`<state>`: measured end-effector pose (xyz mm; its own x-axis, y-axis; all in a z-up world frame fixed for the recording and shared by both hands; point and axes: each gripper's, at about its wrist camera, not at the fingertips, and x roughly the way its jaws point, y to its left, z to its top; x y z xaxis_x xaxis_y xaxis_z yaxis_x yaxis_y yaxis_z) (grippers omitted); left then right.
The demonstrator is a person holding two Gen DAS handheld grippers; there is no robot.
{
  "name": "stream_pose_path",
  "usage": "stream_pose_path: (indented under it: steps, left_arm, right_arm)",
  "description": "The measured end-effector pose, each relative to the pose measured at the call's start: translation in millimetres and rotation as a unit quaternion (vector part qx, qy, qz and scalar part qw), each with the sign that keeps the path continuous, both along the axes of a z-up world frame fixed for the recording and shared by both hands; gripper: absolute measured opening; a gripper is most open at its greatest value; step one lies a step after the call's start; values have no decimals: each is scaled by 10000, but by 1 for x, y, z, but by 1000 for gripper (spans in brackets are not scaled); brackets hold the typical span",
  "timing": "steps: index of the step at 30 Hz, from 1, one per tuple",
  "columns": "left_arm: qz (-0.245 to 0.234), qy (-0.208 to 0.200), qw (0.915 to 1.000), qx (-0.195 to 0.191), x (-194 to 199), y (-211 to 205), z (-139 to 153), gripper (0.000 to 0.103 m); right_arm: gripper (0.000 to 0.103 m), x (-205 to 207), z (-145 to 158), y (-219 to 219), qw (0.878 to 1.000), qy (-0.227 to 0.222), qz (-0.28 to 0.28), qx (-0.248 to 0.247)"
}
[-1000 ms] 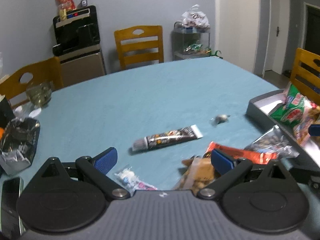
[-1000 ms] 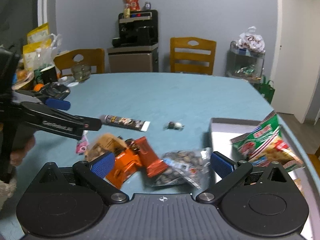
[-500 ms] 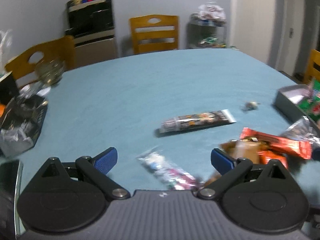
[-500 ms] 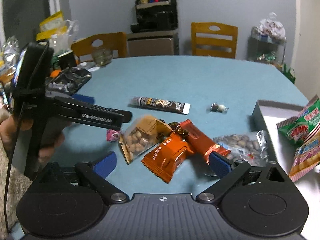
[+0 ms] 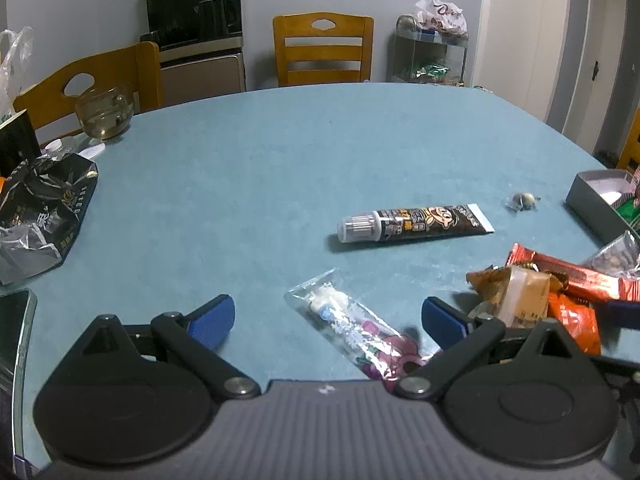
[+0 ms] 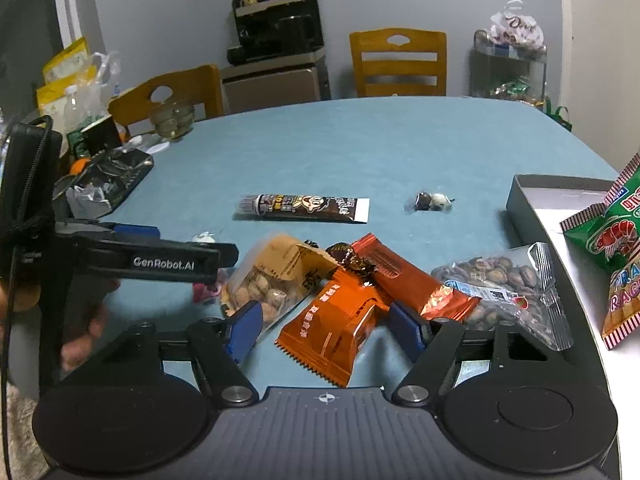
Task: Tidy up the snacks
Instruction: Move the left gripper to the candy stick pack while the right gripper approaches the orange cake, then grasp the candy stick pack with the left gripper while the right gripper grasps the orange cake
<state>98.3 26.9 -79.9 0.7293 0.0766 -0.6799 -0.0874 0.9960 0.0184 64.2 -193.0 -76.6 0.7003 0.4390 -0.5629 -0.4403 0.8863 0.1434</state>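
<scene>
The left gripper (image 6: 188,258) reads "GenRobot.AI"; the white plastic bag (image 6: 516,26) reads "Dove".

The flat teal-blue desk (image 6: 360,152) carries a dark brown printed tube with white cap (image 6: 304,208). Just ahead of the right tool (image 6: 324,326), black with blue pads (image 6: 244,330), lie a bright orange foil packet (image 6: 332,332) and a copper-red wrapper (image 6: 404,276).

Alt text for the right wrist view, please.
The right gripper straddles an orange snack packet, its jaws just closing but not yet pressing. Other snacks lie around on the blue table; the left gripper reaches in alongside.
</scene>
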Motion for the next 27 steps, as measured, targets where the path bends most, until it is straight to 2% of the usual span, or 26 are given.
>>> stream_pose_path:
  steps: [5,8,14,21,27]
  left_arm:
    - [-92,43,9999,118,1,-7,-6,101]
    - [-111,70,9998,119,1,-8,-8,101]
    - [-104,90,9999,56,2,-5,-10,101]
    - [-151,180,9997,15,-2,1,-10,101]
    - [-122,217,9997,-27,-10,12,-9,101]
  right_arm:
    - [70,6,-6,5,10000,14,-51,-52]
    - [66,8,-8,6,9999,-25,-89,-49]
    - [64,11,-12,6,9999,-19,-135,-37]
    - [57,7,-12,2,9997,-73,-126,-185]
    - [56,4,-13,-1,9996,-78,-114,-258]
